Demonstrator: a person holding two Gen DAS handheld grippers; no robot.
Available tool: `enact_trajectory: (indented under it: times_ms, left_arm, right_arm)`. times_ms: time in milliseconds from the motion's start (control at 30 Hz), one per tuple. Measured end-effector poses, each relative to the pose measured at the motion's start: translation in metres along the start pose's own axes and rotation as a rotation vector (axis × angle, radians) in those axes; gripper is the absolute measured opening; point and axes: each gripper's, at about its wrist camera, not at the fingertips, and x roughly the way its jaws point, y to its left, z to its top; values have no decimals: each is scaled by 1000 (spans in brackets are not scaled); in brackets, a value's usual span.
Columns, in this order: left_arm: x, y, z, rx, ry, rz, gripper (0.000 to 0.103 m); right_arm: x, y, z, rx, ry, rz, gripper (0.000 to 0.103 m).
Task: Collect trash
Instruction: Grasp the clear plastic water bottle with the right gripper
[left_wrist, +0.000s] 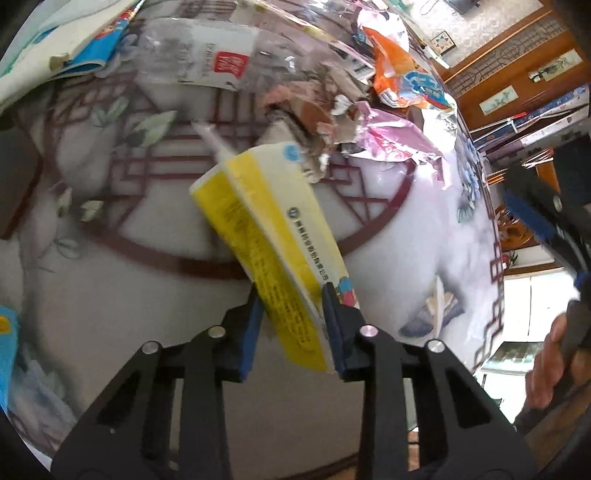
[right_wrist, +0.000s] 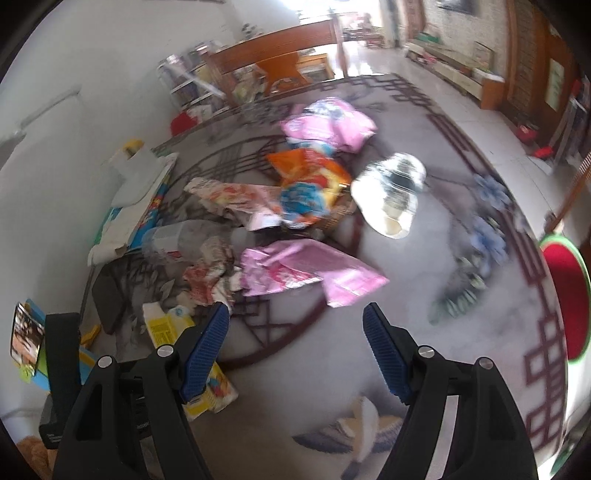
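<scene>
Left tool (left_wrist: 293, 308) clamps yellow carton (left_wrist: 273, 236) — right tool (right_wrist: 295, 332) gapes, empty.

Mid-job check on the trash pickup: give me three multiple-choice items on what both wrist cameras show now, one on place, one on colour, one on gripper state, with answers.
1. Where is the yellow-and-white drink carton?
A. Between the left gripper's pads
B. Under the clear plastic bottle
C. Inside a bin

2. What colour is the crumpled foil wrapper lying just ahead of the right gripper?
A. Green
B. Pink
C. Black

3. What is the right gripper's state?
A. Shut on the pink wrapper
B. Shut on the carton
C. Open, holding nothing

Answers:
1 A: in the left wrist view both blue pads press the carton's sides.
2 B: the right wrist view shows its pink foil on the patterned rug.
3 C: its blue pads stand wide apart with only rug between them.
</scene>
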Motion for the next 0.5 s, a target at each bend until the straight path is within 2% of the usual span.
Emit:
enact_trajectory:
  times_ms: [167, 300, 433, 500]
  left_arm:
    - [-14, 25, 0, -4, -7, 25, 28]
    - [-14, 41, 0, -42, -1, 5, 28]
    - [-13, 49, -1, -103, -15, -17, 30]
    - [-14, 53, -1, -145, -23, -37, 42]
  right_arm:
    - [26, 38, 29, -171, 42, 25, 72]
    - [53, 78, 57, -355, 78, 39, 72]
    - [96, 120, 69, -564, 167, 44, 72]
    - [113, 133, 69, -639, 206, 39, 72]
